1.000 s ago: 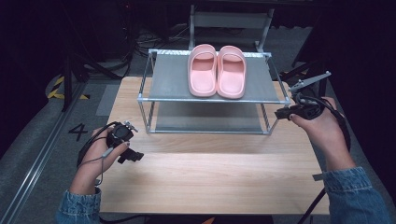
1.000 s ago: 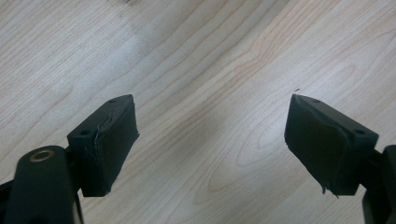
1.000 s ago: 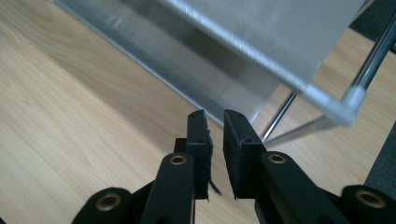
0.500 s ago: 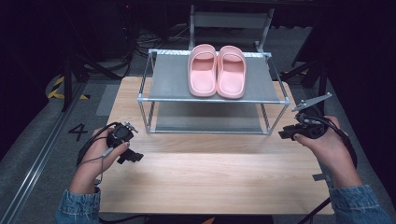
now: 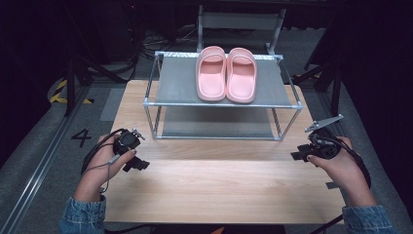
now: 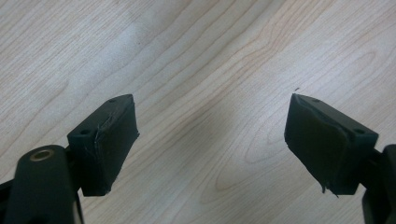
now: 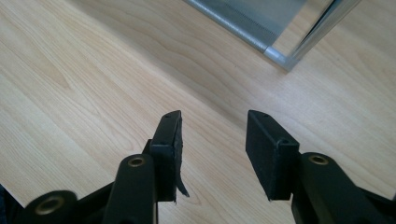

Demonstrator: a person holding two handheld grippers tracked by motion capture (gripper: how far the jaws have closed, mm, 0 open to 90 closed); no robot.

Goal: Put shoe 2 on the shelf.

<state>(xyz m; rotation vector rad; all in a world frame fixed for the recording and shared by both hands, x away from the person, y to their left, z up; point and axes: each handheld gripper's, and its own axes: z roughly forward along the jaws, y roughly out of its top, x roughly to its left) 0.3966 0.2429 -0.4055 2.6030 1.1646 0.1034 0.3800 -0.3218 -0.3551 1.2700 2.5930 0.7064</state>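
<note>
A pair of pink slippers (image 5: 226,74) lies side by side on the top shelf of a metal rack (image 5: 175,90) at the back of the wooden table (image 5: 219,190). My left gripper (image 5: 136,165) rests low at the table's left, held in a hand, jaws wide apart with bare wood between them (image 6: 210,135). My right gripper (image 5: 298,156) hovers at the table's right edge, in front of the rack's right leg, jaws apart and empty (image 7: 212,135). A corner of the rack's lower shelf (image 7: 275,51) shows in the right gripper view.
The rack has a lower shelf (image 5: 216,127) with nothing on it. Black cables trail from both grippers. Grey floor with a painted "4" (image 5: 80,137) lies left of the table, and dark stands flank the back.
My right gripper has dropped from beside the rack's upper right corner to low over the table's right edge. The left gripper has stayed put.
</note>
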